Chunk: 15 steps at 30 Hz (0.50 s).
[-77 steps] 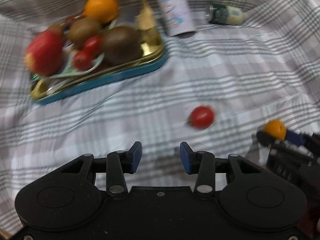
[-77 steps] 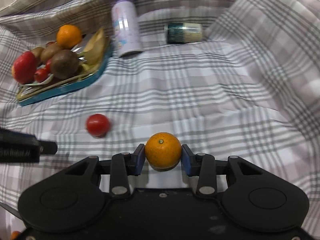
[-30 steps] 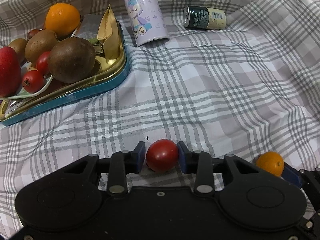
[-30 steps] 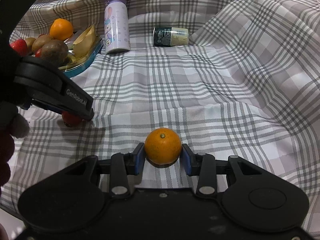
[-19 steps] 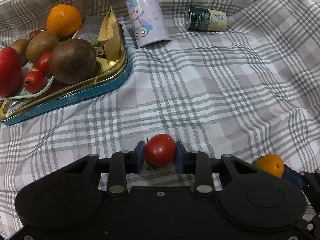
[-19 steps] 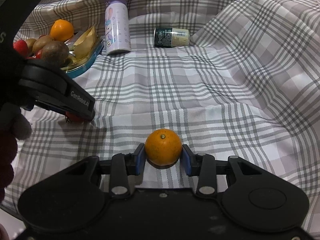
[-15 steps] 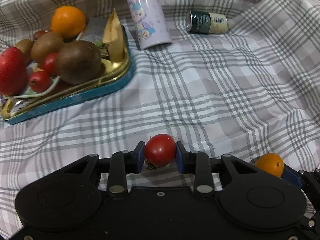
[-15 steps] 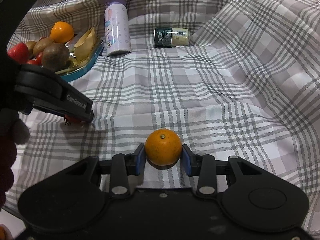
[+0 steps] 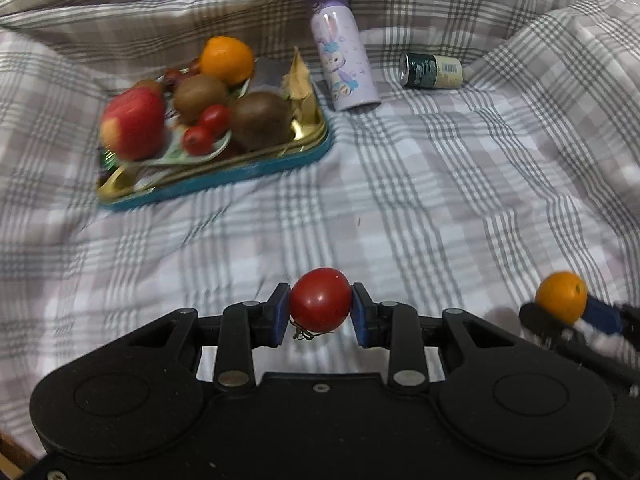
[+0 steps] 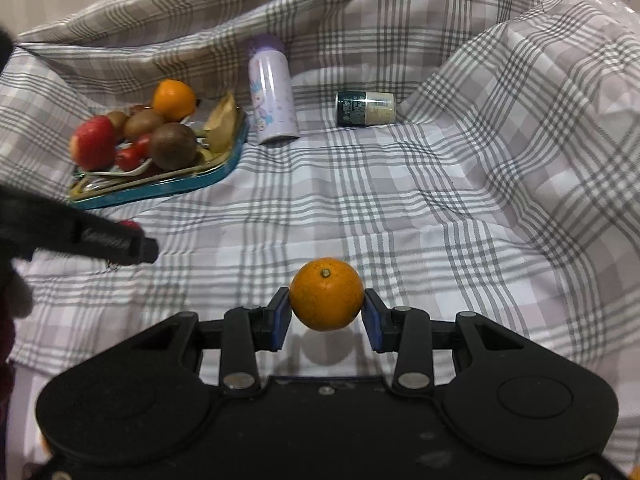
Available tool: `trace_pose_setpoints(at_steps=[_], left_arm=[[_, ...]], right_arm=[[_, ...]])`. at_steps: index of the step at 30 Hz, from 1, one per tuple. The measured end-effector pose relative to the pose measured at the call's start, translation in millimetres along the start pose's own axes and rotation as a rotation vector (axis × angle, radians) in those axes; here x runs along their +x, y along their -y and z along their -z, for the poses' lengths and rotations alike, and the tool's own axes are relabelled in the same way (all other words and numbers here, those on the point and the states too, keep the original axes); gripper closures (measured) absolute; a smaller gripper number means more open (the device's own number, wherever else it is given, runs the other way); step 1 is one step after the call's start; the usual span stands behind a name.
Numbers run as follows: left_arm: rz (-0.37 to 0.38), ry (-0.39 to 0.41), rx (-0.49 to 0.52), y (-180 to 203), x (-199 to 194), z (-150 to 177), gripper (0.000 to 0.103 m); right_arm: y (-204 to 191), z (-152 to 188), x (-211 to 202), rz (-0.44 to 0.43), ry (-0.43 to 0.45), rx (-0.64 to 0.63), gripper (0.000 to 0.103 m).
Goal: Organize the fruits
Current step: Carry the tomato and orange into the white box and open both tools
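My left gripper [image 9: 320,310] is shut on a red tomato [image 9: 319,299] and holds it above the checked cloth. My right gripper [image 10: 326,314] is shut on a small orange [image 10: 326,294], also lifted off the cloth; that orange shows at the right of the left wrist view [image 9: 560,297]. A gold tray with a blue rim [image 9: 256,168] lies at the far left and holds an apple [image 9: 134,124], two kiwis, small tomatoes and a large orange [image 9: 227,60]. The tray also shows in the right wrist view [image 10: 224,166]. The left gripper's finger crosses the left of the right wrist view [image 10: 116,242].
A lilac bunny-print flask [image 9: 344,68] stands right of the tray. A dark green can [image 9: 430,71] lies on its side farther right. The checked cloth [image 9: 440,184] is rumpled and rises in folds at the back and right.
Both grippers have lifted up and back with their fruit; the tray now looks farther away. The tomato was taken hold of by the left gripper within the last few seconds.
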<state>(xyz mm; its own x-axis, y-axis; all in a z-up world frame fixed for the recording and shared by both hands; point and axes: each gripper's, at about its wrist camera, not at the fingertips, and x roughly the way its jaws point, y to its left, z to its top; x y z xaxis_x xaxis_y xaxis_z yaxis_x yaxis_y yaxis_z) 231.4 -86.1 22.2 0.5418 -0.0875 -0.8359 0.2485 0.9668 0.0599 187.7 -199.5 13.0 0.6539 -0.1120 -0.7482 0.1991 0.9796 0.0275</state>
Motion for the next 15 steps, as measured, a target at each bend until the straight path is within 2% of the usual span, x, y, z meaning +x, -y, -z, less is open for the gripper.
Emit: trace_pose_setpoints(at_steps=[9, 15], left_arm=[[0.014, -0.036, -0.023, -10, -51, 68, 0.062], [0.037, -0.068, -0.042, -3, -53, 96, 0.062]], right_arm=[[-6, 45, -62, -0.054, -0.035, 0.013, 0.063], [-8, 83, -96, -0.064, -0.069, 0.004, 0.063]])
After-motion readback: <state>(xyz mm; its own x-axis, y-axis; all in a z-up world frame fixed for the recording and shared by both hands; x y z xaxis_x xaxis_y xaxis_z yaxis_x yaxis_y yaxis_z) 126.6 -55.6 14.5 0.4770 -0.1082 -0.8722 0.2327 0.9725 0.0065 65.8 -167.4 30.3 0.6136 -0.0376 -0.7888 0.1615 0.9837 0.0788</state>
